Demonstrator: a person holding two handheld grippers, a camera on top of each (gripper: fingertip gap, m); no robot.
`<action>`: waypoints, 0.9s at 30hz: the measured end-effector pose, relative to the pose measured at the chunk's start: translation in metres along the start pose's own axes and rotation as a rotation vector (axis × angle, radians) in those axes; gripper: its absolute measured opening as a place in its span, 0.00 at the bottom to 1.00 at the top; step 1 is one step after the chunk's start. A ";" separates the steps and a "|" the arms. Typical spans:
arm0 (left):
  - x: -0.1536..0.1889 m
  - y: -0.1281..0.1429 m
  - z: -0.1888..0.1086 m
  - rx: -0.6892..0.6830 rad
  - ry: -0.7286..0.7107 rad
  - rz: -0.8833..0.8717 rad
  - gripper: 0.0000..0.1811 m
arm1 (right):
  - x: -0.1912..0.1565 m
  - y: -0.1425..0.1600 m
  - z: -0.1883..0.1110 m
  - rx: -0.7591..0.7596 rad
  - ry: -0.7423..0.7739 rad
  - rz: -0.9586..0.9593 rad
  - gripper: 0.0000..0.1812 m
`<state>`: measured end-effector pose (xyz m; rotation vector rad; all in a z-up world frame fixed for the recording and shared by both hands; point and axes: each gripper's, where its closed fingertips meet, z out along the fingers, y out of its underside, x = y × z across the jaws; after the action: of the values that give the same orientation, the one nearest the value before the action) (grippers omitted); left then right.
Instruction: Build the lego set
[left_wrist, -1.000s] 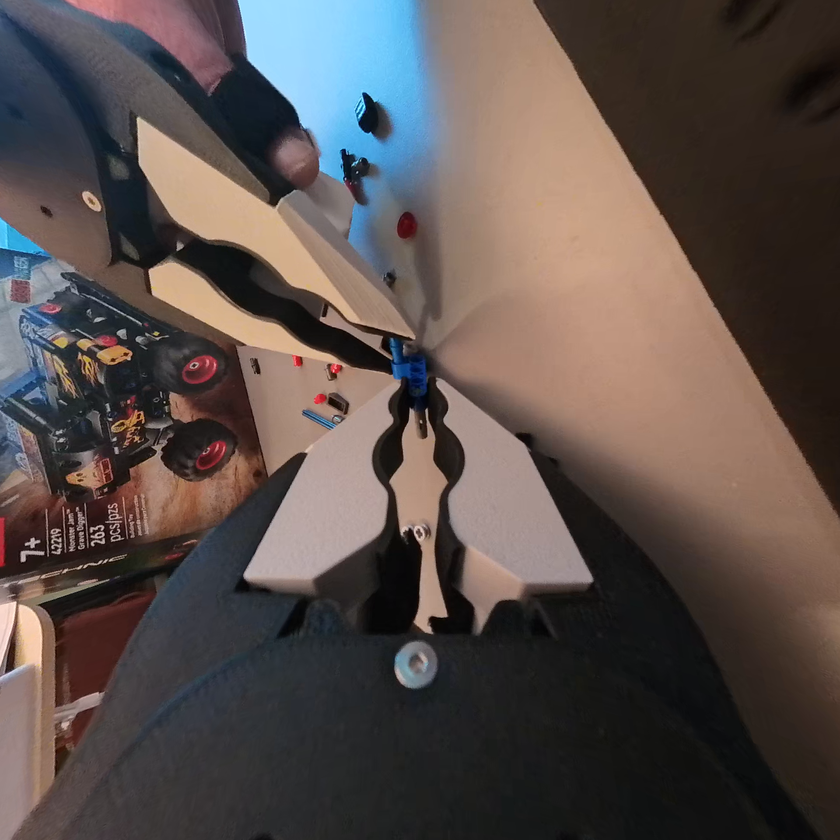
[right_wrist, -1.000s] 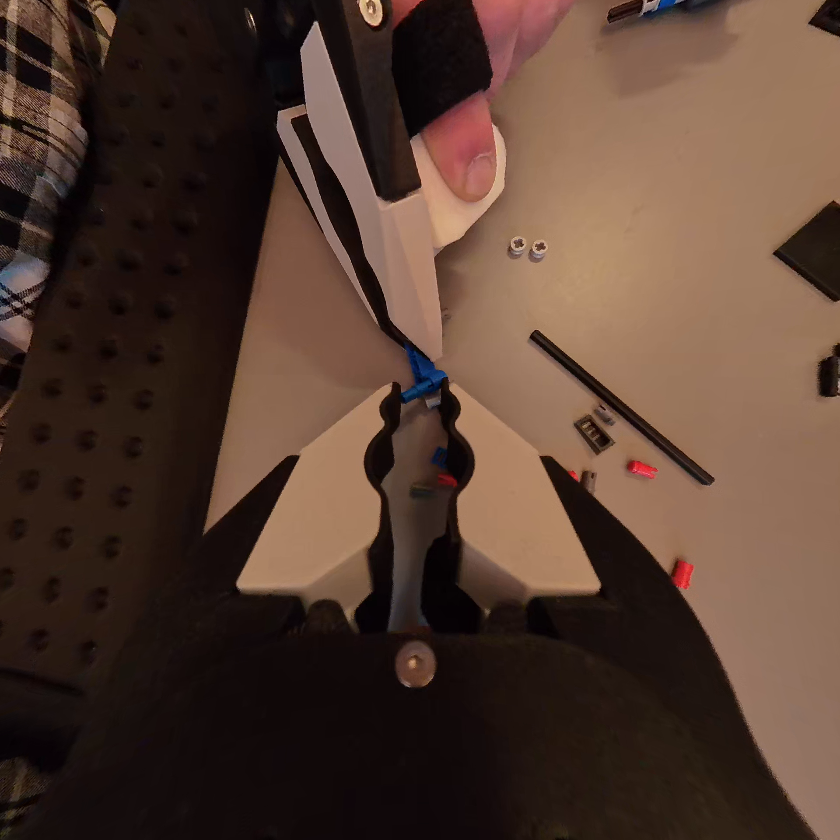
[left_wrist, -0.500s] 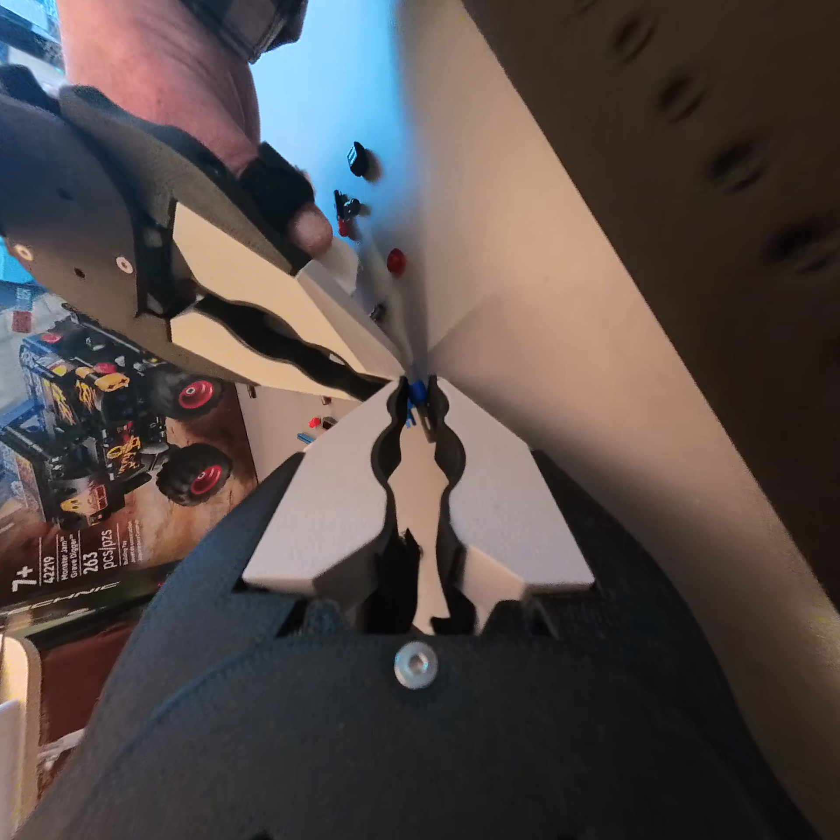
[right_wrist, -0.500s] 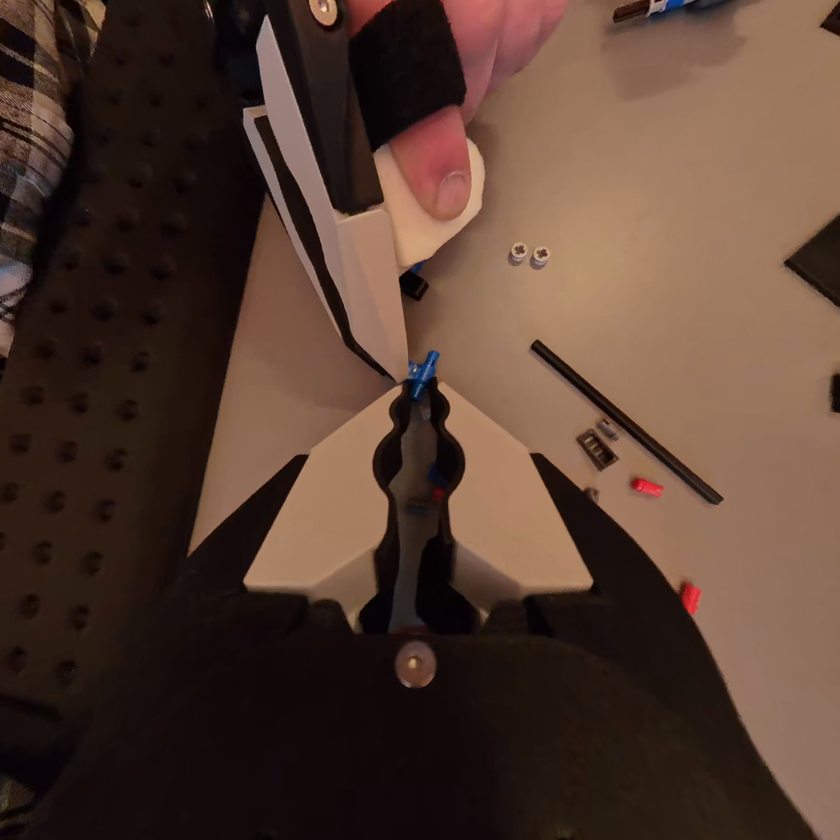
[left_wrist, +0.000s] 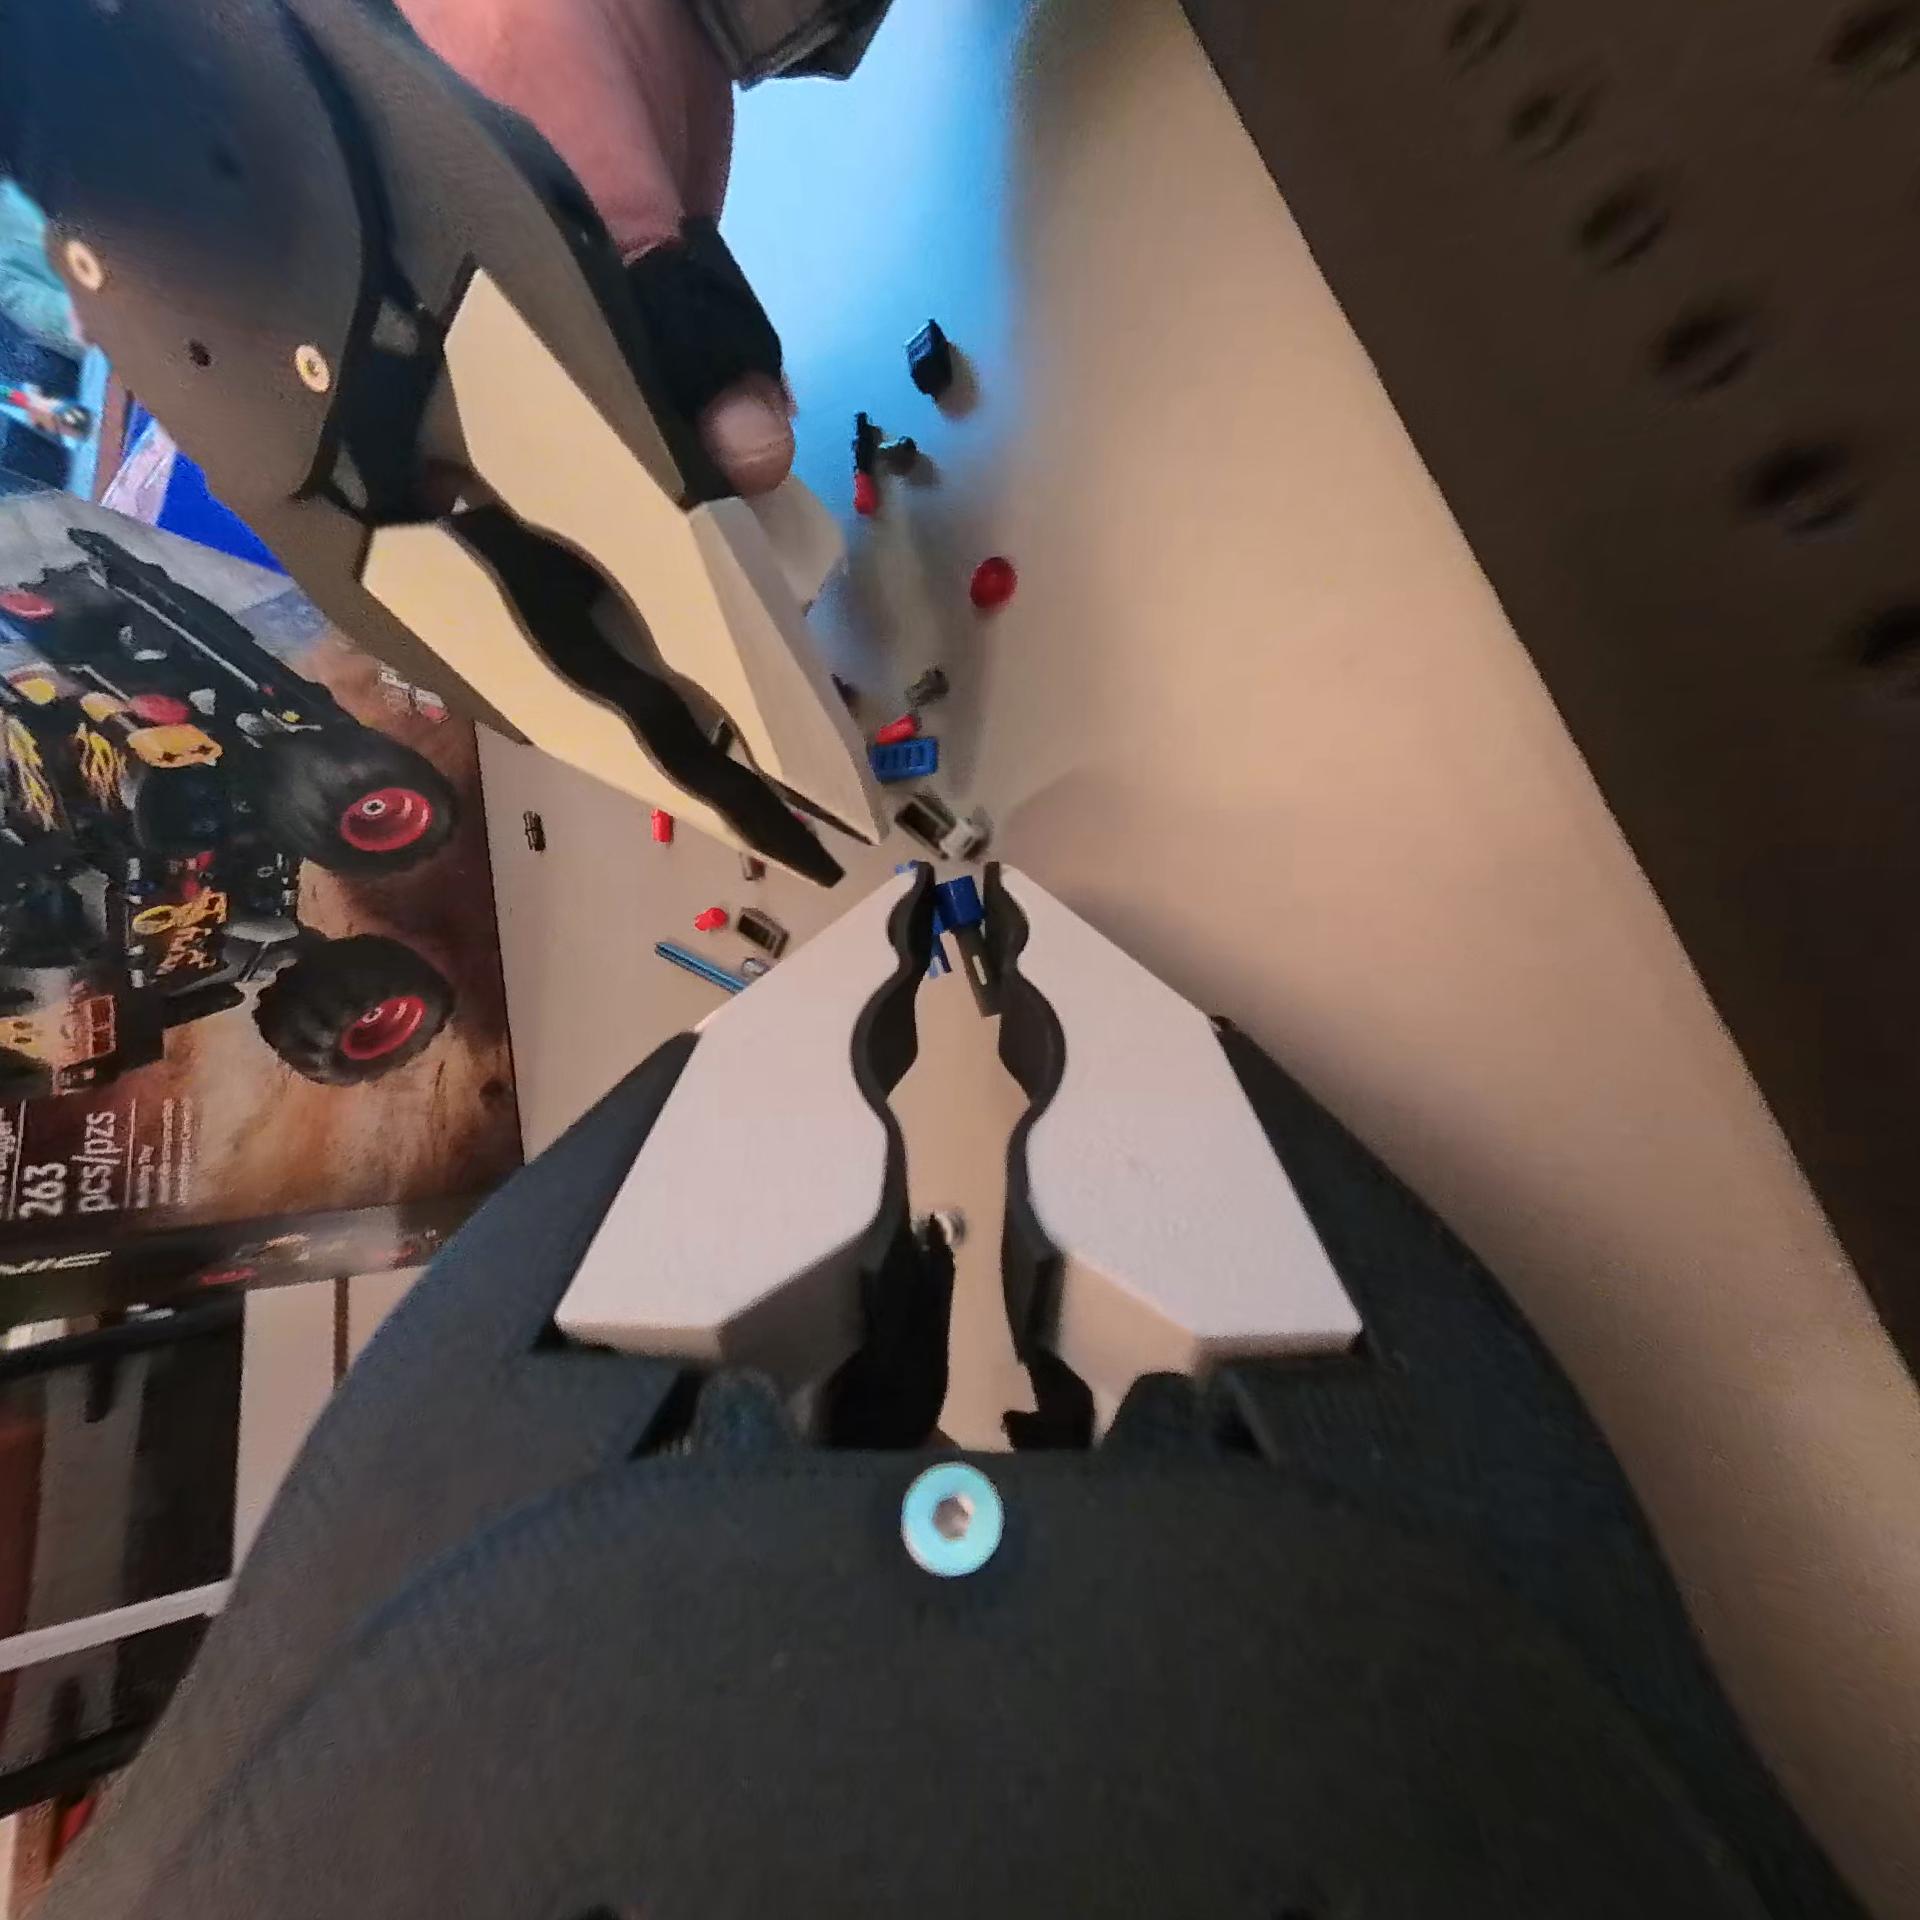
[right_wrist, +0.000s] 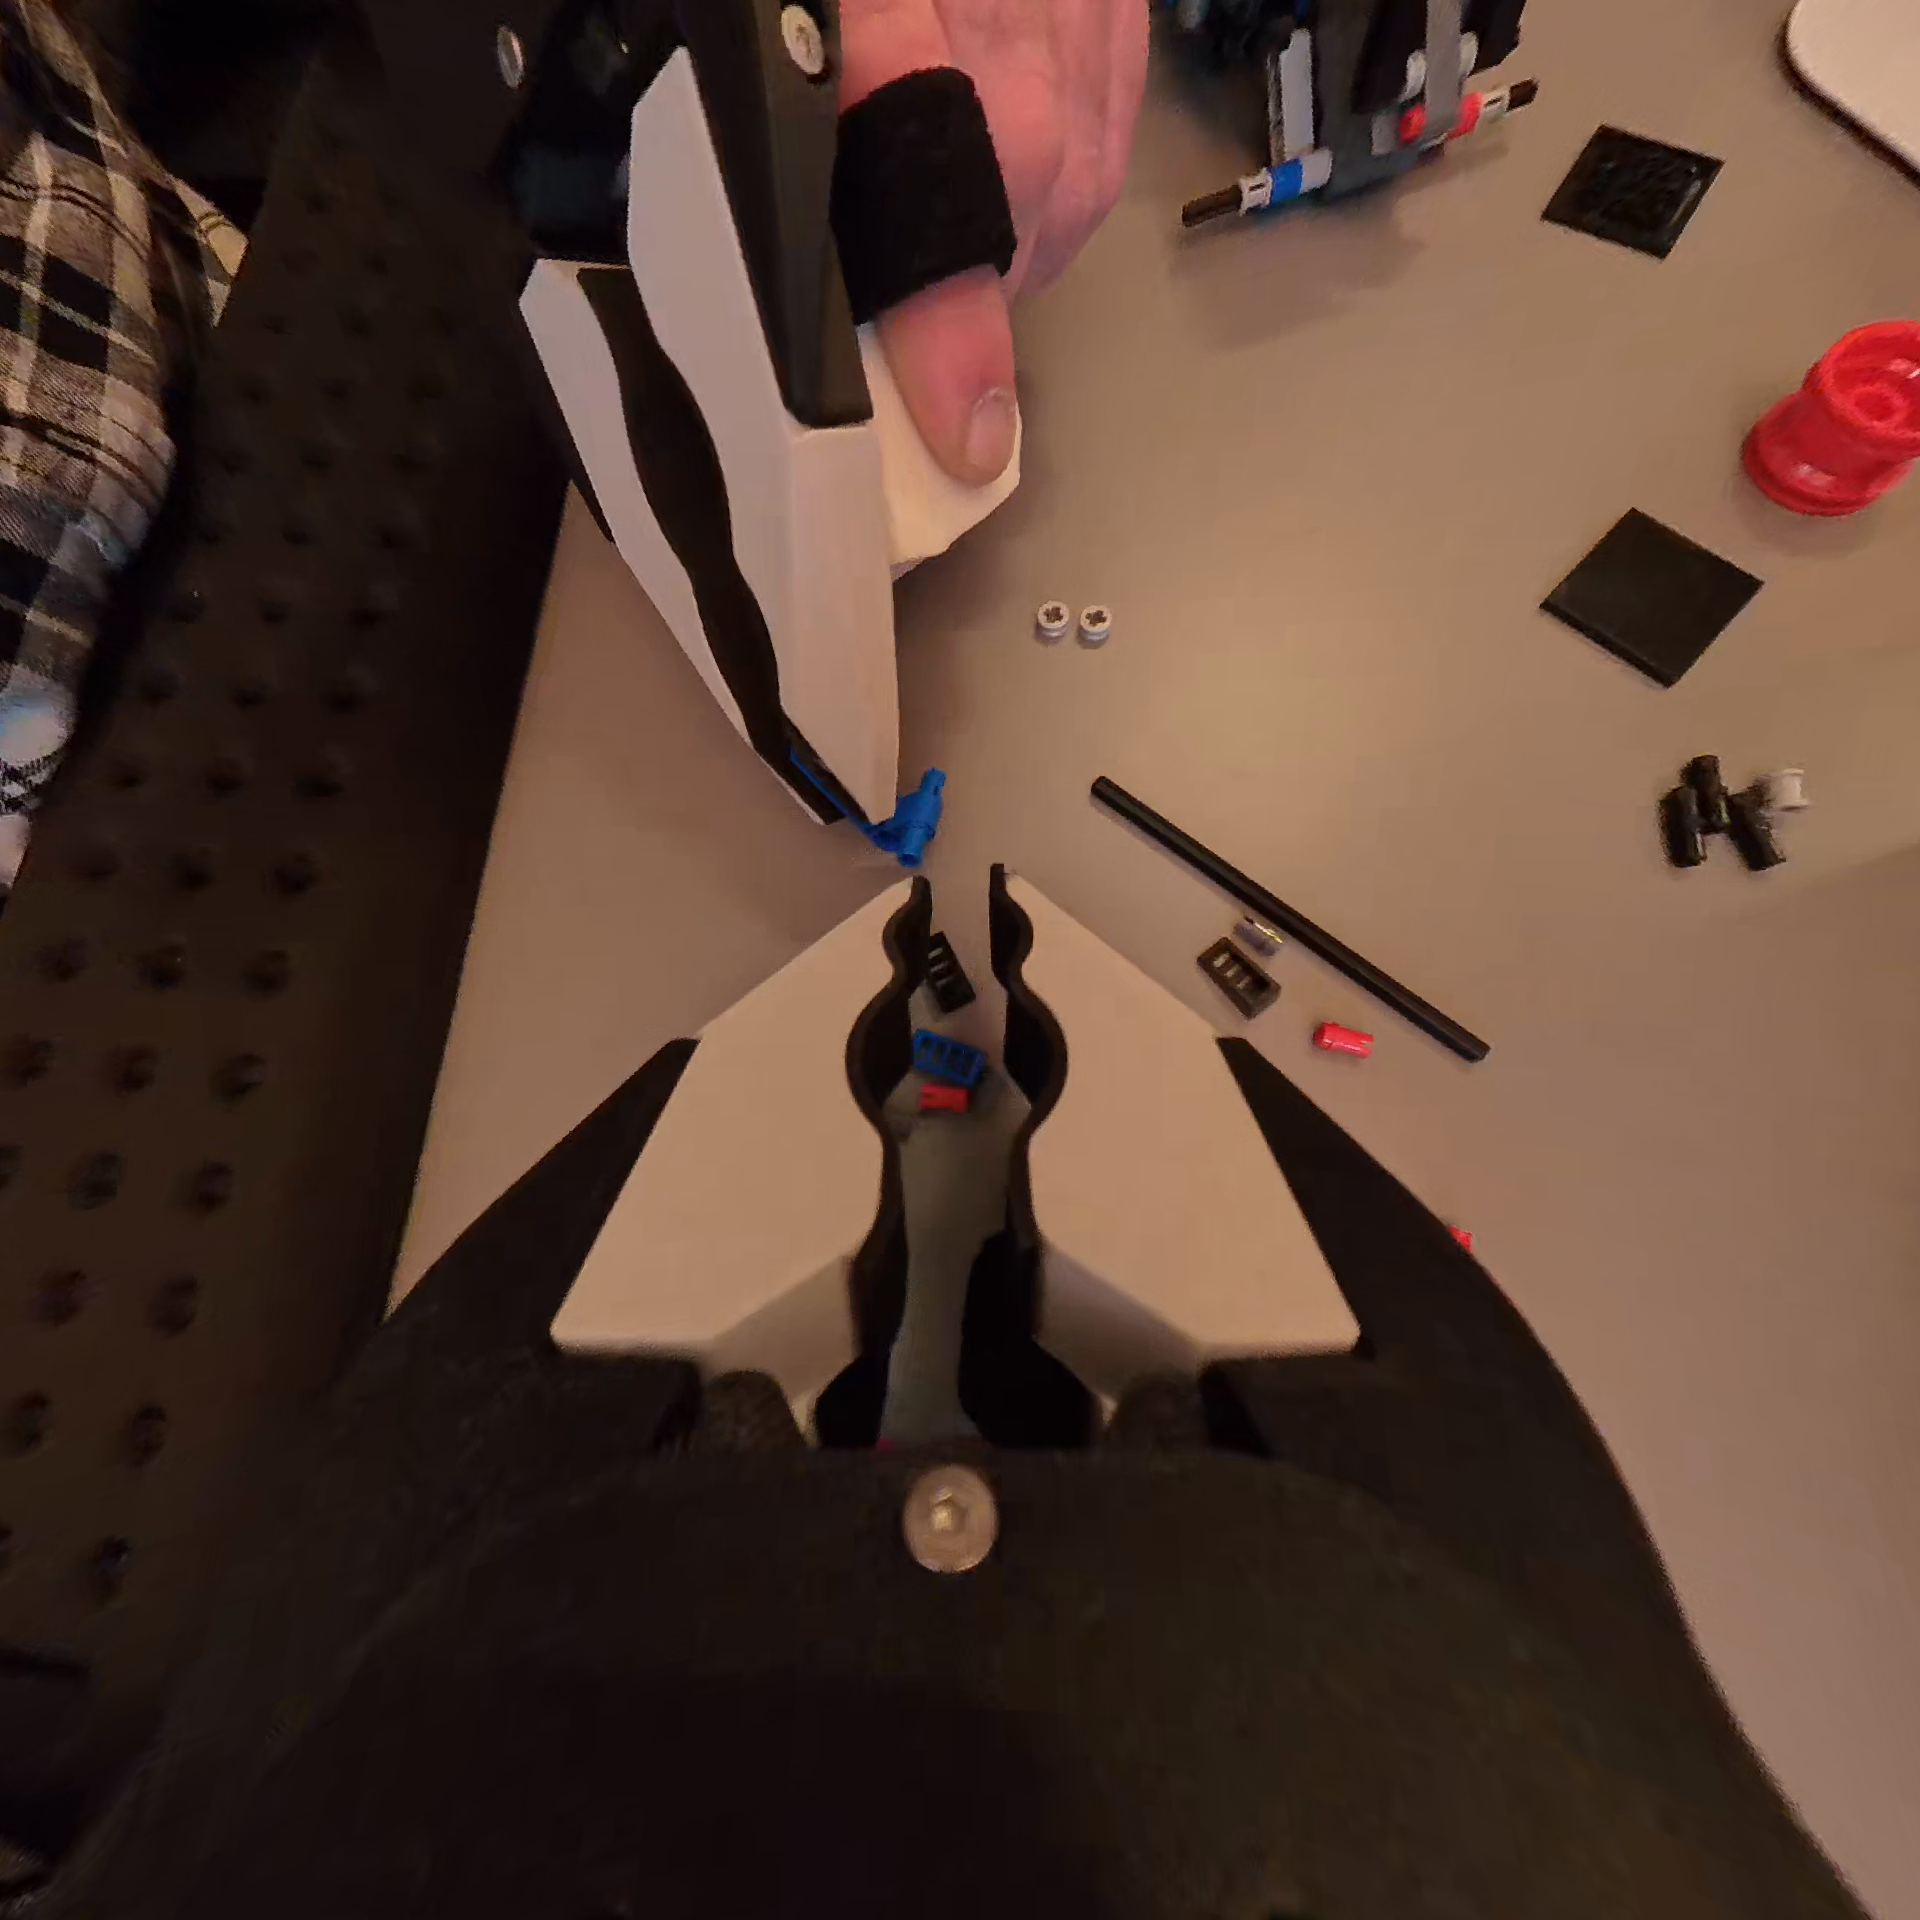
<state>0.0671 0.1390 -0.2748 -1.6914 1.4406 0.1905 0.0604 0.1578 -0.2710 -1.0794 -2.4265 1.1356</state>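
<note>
While the left tool (left_wrist: 954, 883) pinches the blue pin (left_wrist: 956, 902), the right tool (right_wrist: 956, 878) gapes — just beside.

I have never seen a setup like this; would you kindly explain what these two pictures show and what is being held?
A person grips two handheld two-fingered tools; a camera on each looks forward past its tips. One picture shows the left tool pinching a small blue connector; the other shows the right tool open and empty. On the table lie a black axle, a red wheel hub, two grey bushes and the partly built model.
</note>
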 end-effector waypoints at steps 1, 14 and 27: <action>-0.002 0.001 0.000 -0.001 -0.003 -0.011 0.04 | 0.000 -0.001 0.000 0.005 0.001 -0.001 0.05; -0.027 0.000 -0.009 0.069 -0.080 -0.119 0.04 | 0.006 -0.018 -0.009 0.123 0.050 -0.014 0.07; -0.040 -0.012 -0.023 0.189 -0.125 -0.145 0.03 | 0.003 -0.033 -0.007 0.168 0.072 -0.056 0.05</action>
<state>0.0552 0.1513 -0.2303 -1.5930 1.2000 0.0763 0.0451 0.1501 -0.2419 -0.9778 -2.2462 1.2354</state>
